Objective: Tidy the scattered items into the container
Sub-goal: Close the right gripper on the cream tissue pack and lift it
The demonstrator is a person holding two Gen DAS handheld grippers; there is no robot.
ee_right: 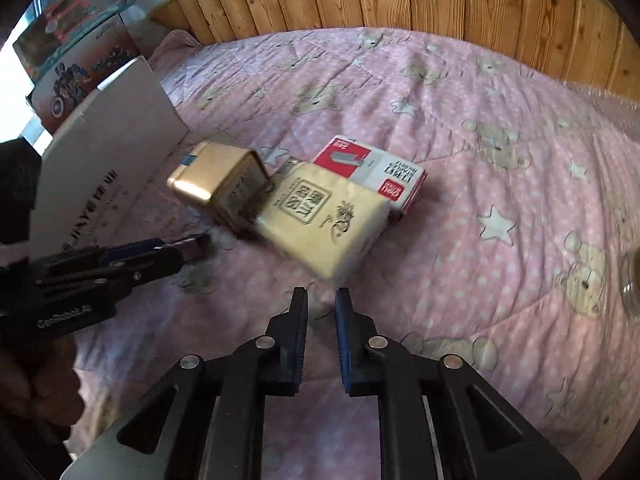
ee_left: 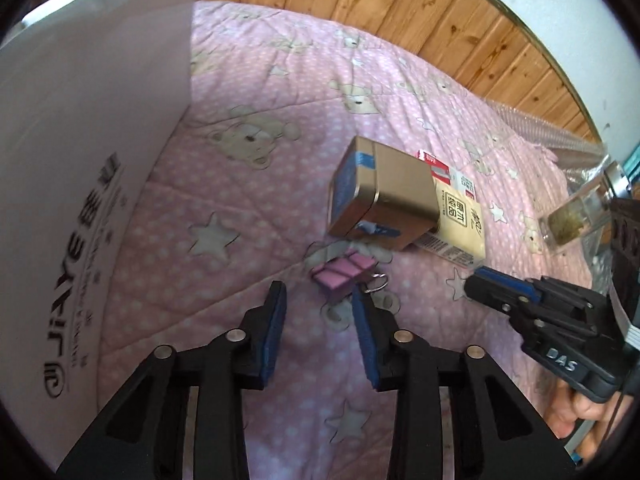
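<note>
Left gripper [ee_left: 320,300] wide open, empty, pink binder clip [ee_left: 342,275] at frame centre just ahead. Right gripper [ee_right: 321,300] narrowly open, empty, below tissue pack [ee_right: 324,222]. White box [ee_left: 92,168] at left edge. Risk: clip small, flat; fingers may push it into soft quilt [ee_left: 248,128].

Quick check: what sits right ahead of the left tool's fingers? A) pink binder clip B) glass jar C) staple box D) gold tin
A: the pink binder clip lies on the quilt just past the open left tool; the gold tin is farther off.
</note>
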